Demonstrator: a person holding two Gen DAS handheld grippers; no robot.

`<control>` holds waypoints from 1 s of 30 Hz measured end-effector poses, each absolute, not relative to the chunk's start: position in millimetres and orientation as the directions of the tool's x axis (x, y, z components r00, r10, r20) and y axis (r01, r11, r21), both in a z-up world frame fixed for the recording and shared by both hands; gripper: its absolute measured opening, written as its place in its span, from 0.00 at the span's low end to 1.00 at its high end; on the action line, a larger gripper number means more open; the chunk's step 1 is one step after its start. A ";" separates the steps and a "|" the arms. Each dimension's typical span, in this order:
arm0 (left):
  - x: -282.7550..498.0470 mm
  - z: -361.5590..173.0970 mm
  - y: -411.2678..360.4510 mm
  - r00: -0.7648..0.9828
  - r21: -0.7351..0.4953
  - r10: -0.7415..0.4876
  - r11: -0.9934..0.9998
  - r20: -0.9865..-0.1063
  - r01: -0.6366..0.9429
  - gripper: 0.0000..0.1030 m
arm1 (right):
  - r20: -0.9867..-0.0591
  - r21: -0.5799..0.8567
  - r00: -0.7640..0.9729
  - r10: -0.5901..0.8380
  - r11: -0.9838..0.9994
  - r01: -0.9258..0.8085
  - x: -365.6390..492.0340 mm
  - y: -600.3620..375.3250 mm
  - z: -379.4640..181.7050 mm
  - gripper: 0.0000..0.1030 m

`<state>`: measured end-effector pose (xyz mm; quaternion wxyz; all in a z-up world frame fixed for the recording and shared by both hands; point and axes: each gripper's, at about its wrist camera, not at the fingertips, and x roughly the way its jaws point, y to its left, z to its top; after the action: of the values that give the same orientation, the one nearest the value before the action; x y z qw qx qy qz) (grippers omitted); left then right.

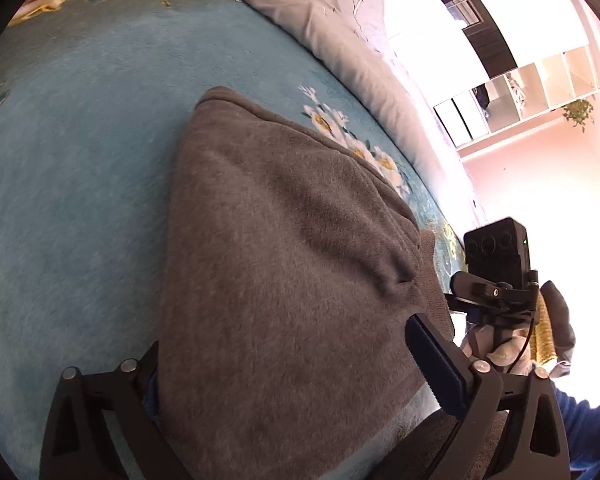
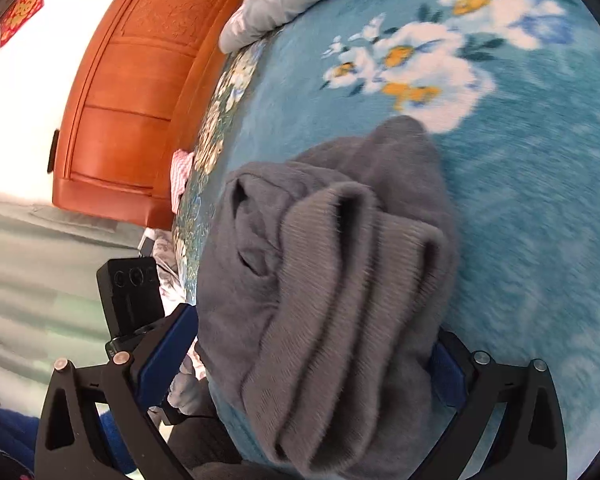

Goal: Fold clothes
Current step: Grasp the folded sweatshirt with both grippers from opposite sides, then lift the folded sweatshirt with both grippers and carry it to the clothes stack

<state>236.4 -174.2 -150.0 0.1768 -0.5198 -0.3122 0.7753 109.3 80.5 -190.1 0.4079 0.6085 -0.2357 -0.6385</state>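
Observation:
A grey knitted garment (image 1: pixel 284 248) lies partly folded on a teal floral blanket (image 1: pixel 80 152). In the left wrist view it fills the space between the fingers of my left gripper (image 1: pixel 300 368), whose jaws stand wide with the cloth between them. In the right wrist view the garment's ribbed hem (image 2: pixel 340 300) is bunched between the fingers of my right gripper (image 2: pixel 312 364), also wide apart. The right gripper shows in the left wrist view (image 1: pixel 496 280), held in a gloved hand.
A grey quilt (image 1: pixel 340 28) lies along the far side of the blanket. A wooden headboard (image 2: pixel 132 80) stands beyond the bed's edge. White shelves (image 1: pixel 520 96) stand against the far wall.

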 end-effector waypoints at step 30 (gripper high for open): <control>306.2 112.9 -88.6 -0.645 -0.374 0.440 -0.894 -0.624 -0.248 0.31 | -0.494 0.744 -0.209 -0.844 -0.535 0.401 172.8 162.3 38.3 0.36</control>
<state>306.2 -88.6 112.9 0.1916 -0.3750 -0.1283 0.8979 172.8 162.3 38.3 0.4203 0.4676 -0.2365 -0.7407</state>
